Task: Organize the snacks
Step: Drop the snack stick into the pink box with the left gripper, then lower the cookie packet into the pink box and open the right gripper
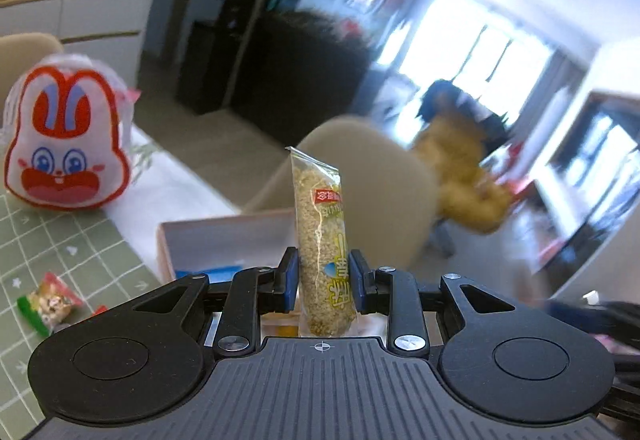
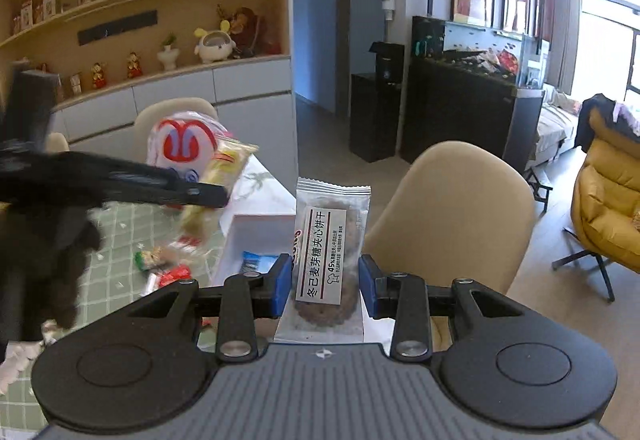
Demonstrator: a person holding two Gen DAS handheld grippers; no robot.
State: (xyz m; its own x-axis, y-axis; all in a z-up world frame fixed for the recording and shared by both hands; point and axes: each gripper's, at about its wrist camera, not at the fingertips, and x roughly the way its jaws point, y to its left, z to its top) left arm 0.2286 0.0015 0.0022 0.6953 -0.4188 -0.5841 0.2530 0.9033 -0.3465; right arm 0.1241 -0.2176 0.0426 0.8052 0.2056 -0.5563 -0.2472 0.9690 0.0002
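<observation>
At ten o'clock I see the rabbit bag [image 1: 66, 144] on the green mat [image 1: 60, 240]. My left gripper [image 1: 323, 280] clamps an upright grain bar [image 1: 322, 240], with the white box [image 1: 224, 236] just behind it. My right gripper [image 2: 324, 282] clamps a biscuit packet [image 2: 330, 240] upright, the box at nine o'clock.

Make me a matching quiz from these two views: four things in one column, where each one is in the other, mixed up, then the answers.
1. grain bar
2. biscuit packet
3. rabbit pouch
4. small green-edged snack

A. lying on the green mat
B. clamped in the right hand-held gripper
C. standing on the table
D. clamped in the left hand-held gripper

Pairs: 1-D, 2-B, 3-C, 4-A
</observation>
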